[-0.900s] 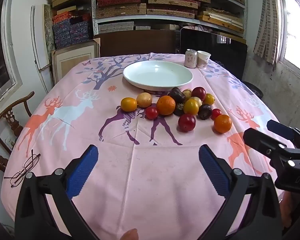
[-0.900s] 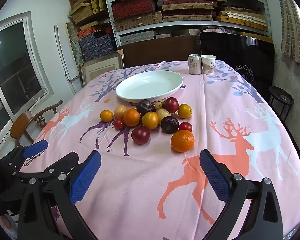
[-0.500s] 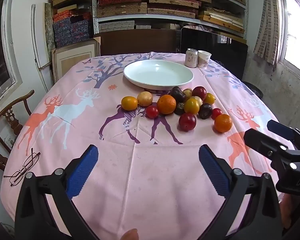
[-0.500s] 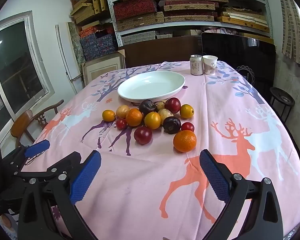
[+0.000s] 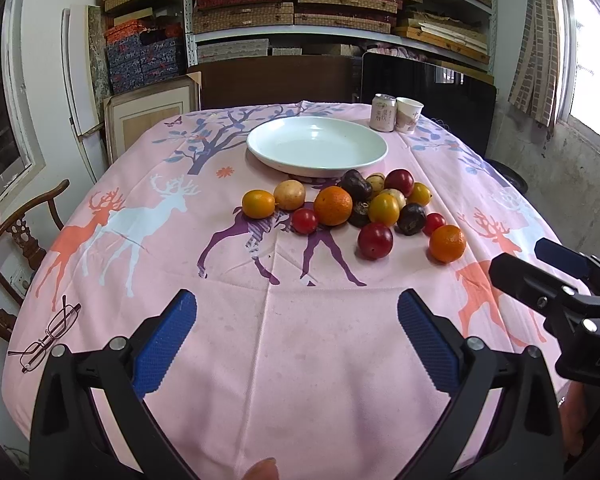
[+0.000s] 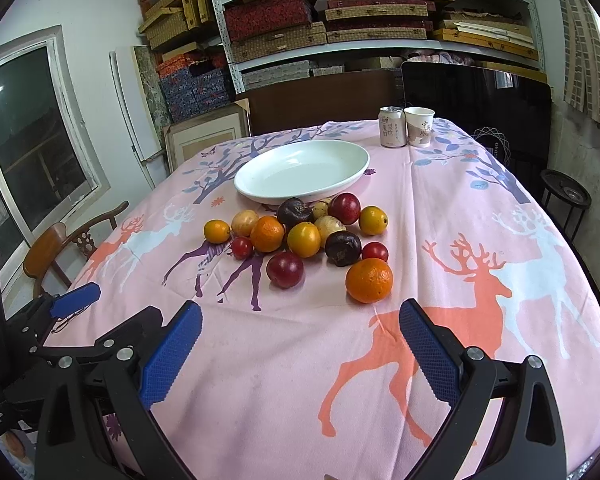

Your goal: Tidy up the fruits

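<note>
The table (image 5: 300,360) wears a pink deer-print cloth. At its centre the white plate (image 5: 317,145) sits empty. The fruits (image 5: 352,210) lie heaped on the cloth at the plate's 6 o'clock, touching its rim. At 1 o'clock stand a can (image 5: 383,112) and a paper cup (image 5: 409,115), contents unseen. The left hand-held gripper (image 5: 296,330) and right hand-held gripper (image 6: 300,334) gape wide, empty.

Daylight pours in from the window (image 5: 592,40) at the right, blown out to white glare, and lights the room evenly. Soft, short shadows sit under the fruit (image 5: 374,241). Everything is sharp, though the fisheye bends the shelves (image 6: 380,46) and blackens the corners.
</note>
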